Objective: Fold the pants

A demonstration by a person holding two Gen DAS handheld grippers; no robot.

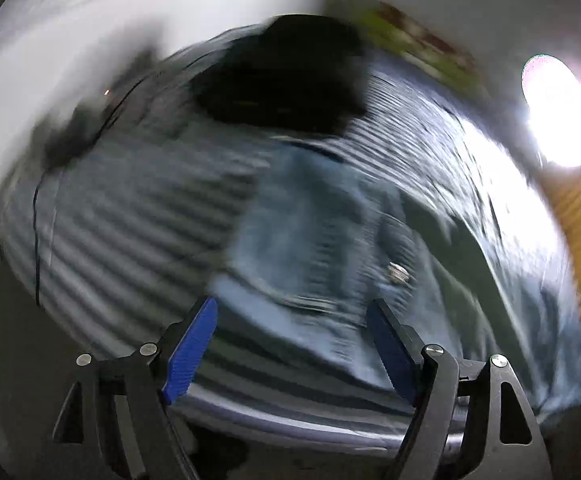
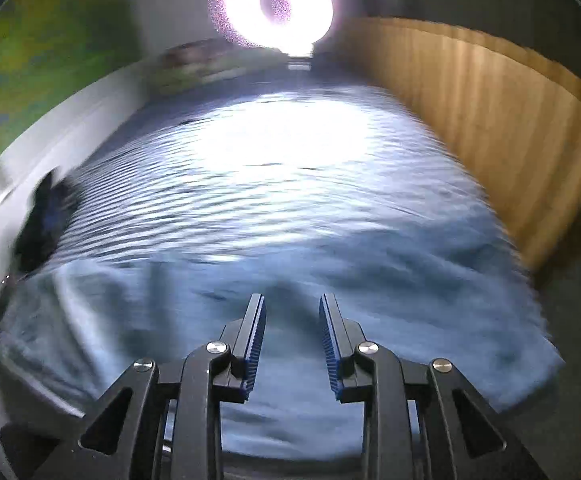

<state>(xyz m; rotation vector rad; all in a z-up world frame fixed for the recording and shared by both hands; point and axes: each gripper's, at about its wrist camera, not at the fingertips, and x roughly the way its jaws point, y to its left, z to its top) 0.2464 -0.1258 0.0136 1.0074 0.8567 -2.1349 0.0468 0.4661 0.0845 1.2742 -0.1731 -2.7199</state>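
Light blue denim pants (image 1: 330, 232) lie spread on a striped bed cover (image 1: 130, 220); the left wrist view is motion-blurred, and a metal waist button (image 1: 398, 272) shows. My left gripper (image 1: 292, 308) hovers open just over the pants' near edge, nothing between its blue pads (image 1: 190, 352). In the right wrist view the pants (image 2: 330, 280) fill the foreground as pale rumpled cloth. My right gripper (image 2: 292, 300) is open above that cloth, its fingers holding nothing.
A black item (image 1: 286, 80) lies on the bed beyond the pants; it also shows dark in the right wrist view (image 2: 42, 224). A wooden slatted board (image 2: 490, 120) runs along the right side. A bright ring lamp (image 2: 270, 8) glares ahead. A white wall (image 2: 50, 136) borders the left.
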